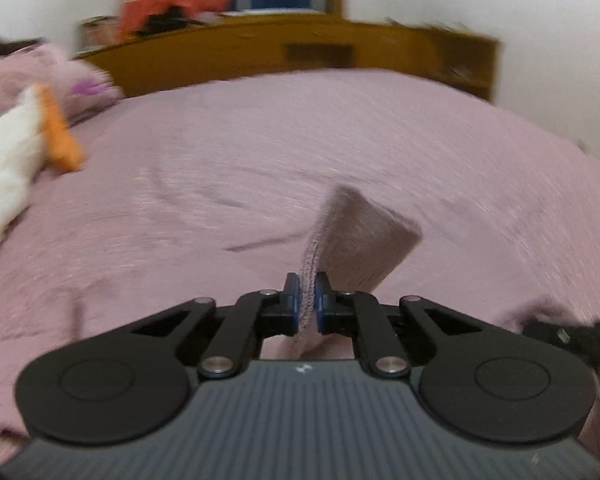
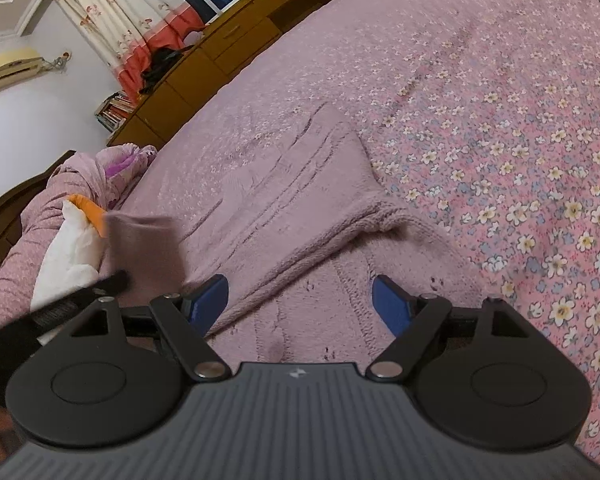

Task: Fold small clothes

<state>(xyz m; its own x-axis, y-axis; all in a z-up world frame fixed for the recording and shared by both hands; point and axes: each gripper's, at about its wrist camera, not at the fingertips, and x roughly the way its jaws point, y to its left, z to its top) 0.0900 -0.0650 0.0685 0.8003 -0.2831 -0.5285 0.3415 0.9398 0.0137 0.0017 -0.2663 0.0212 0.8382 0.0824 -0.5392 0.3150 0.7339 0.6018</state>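
Pinching a mauve knit (image 1: 352,236) at its ribbed edge, the left gripper (image 1: 308,296) lifts it above the bed (image 1: 220,160). The right gripper (image 2: 300,300) hangs spread and empty over the knit. Soft and light, probably a sweater; best held by hems.

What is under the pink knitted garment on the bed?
The knitted garment lies on the floral bedsheet, which shows around its far and right edges. Whatever is directly beneath is covered. The open right gripper hovers above it.
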